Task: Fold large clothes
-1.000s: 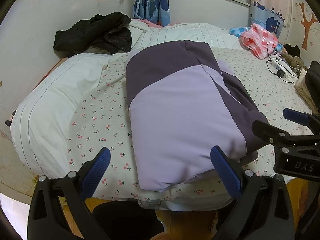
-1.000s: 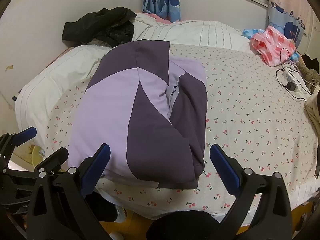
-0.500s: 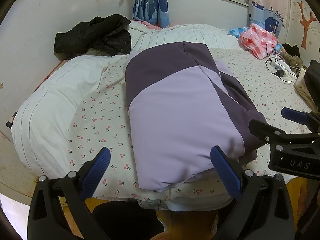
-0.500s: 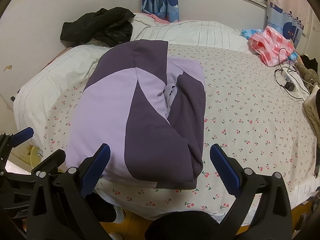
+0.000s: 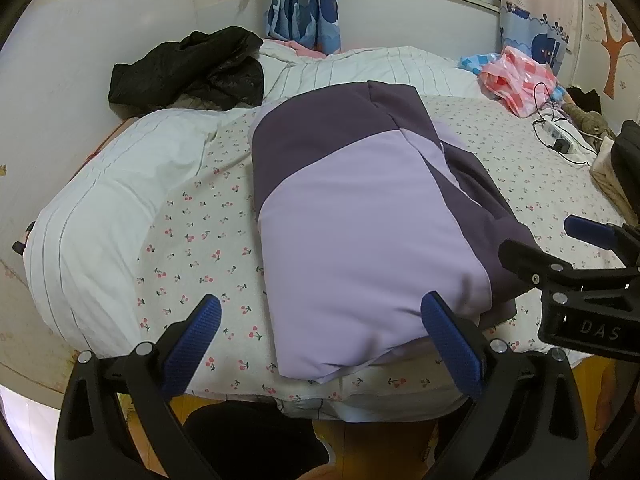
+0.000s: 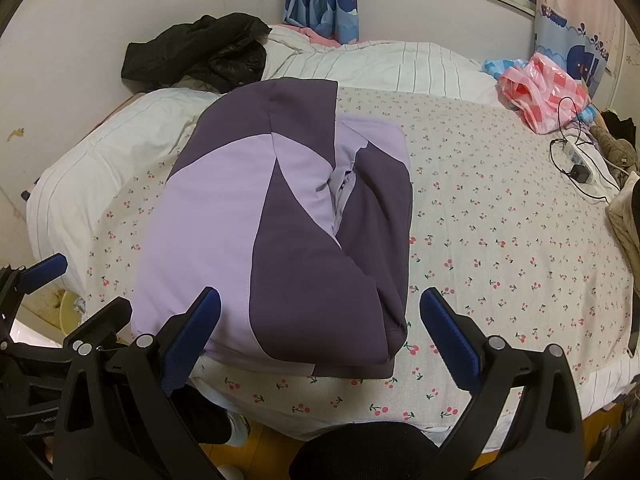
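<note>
Lettering "DAS" on right tool (image 5: 592,252), folded jacket (image 5: 360,216)

Black jacket (image 5: 188,68), pink bag (image 5: 520,76)

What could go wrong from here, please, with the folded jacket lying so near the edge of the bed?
The purple jacket lies at the bed's near edge, so a careless tug might slide it off. With the left gripper and right gripper both open and empty, a single-layer pinch could undo the fold.
</note>
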`<action>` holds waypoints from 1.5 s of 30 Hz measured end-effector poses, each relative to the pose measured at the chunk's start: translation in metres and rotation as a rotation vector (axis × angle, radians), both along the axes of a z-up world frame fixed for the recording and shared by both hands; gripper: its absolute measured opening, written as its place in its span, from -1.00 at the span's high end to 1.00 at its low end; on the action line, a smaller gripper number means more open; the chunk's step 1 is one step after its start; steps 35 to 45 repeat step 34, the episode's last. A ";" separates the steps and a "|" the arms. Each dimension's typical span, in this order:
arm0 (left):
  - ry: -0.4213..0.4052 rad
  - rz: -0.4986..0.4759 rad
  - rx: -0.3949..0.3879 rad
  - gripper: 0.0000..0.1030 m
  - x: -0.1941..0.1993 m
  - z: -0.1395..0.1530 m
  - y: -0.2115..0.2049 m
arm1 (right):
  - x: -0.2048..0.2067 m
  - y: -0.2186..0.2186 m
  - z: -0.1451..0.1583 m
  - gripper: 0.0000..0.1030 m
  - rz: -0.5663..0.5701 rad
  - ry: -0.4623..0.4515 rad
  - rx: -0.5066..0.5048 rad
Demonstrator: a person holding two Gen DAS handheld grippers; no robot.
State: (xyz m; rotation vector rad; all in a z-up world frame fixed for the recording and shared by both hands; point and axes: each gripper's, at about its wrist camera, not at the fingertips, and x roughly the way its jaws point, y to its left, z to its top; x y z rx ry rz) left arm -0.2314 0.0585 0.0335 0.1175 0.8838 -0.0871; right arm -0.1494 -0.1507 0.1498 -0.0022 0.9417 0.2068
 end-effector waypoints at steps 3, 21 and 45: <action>0.015 0.002 -0.033 -0.86 0.001 -0.001 0.003 | 0.000 0.000 -0.002 -0.87 0.004 0.003 0.000; -0.069 0.033 0.025 -0.86 -0.012 0.003 0.001 | -0.003 -0.001 -0.008 -0.87 0.003 0.018 0.014; -0.050 0.042 0.006 -0.86 -0.014 0.006 0.000 | -0.006 0.000 -0.009 -0.87 0.004 0.022 0.019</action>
